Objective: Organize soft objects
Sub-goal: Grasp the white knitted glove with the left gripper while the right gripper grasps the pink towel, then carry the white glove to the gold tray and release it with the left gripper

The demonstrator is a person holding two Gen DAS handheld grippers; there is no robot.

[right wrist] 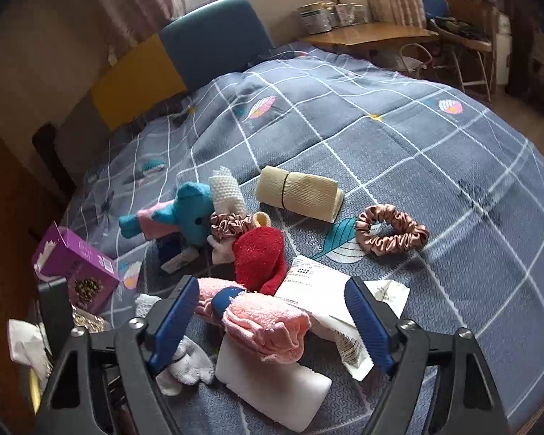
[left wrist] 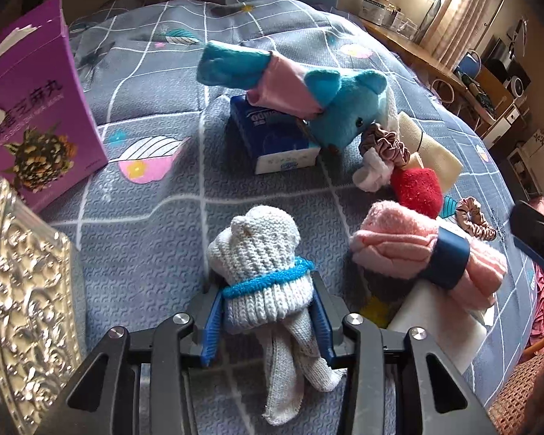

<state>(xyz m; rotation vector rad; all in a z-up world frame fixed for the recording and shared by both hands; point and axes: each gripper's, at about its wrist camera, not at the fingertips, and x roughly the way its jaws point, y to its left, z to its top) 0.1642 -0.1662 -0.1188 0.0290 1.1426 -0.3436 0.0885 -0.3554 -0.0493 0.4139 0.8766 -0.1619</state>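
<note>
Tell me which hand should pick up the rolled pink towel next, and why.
Right. The right gripper hangs open with its jaws on either side of the pink towel, not pressing it. The left gripper is already shut on the white knitted glove, so it looks occupied.

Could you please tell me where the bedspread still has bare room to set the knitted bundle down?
Free: the stretch between the purple box and the tissue pack, and the far bedspread beyond the beige roll. Crowded: around the blue plush, red sock and pink towel.
</note>
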